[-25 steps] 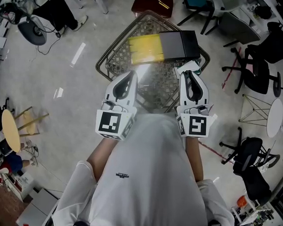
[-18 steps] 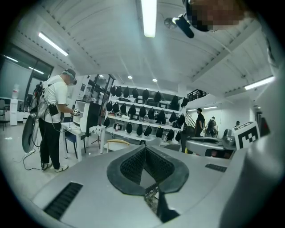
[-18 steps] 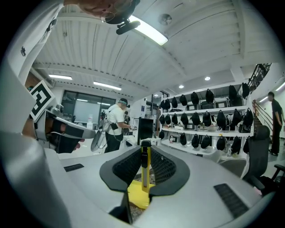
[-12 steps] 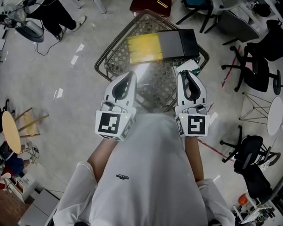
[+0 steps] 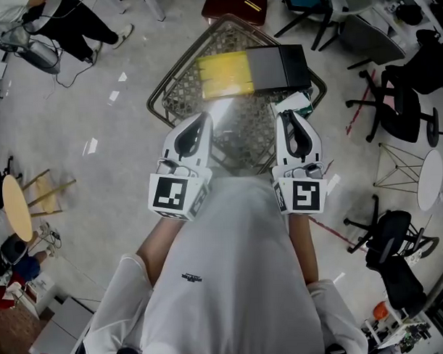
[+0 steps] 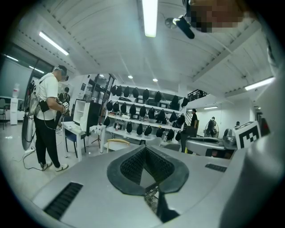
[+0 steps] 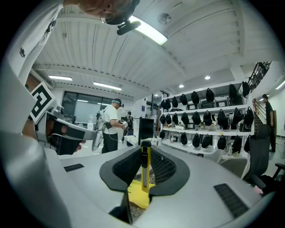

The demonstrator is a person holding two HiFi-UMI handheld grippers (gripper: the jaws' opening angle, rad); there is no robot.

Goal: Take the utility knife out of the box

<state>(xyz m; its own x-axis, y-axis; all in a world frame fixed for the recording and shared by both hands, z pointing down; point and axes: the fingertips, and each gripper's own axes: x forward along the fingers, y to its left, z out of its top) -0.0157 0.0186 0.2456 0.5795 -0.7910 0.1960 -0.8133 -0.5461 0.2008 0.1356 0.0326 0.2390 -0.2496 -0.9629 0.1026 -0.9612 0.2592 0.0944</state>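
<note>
An open box (image 5: pixel 254 71) with a yellow half (image 5: pixel 229 76) and a black half (image 5: pixel 279 67) lies on the wire-mesh table (image 5: pixel 179 98). Both grippers hover side by side just short of it, pointing roughly level. My right gripper (image 5: pixel 295 105) is shut on a yellow utility knife (image 7: pixel 144 167). The knife stands upright between the pads in the right gripper view, above the box's yellow surface (image 7: pixel 139 196). My left gripper (image 5: pixel 203 117) holds nothing. In the left gripper view its pads (image 6: pixel 171 171) meet, and only mesh shows below them.
Office chairs (image 5: pixel 400 108) crowd the right side and a red stool (image 5: pixel 237 5) stands beyond the table. A small round wooden table (image 5: pixel 16 205) is at the far left. A person in white (image 6: pixel 46 120) stands by a desk, with shelves of black items (image 6: pixel 147 120) behind.
Neither gripper has moved, and the knife stays in the right jaws. Only the person in the upper left background has shifted.
</note>
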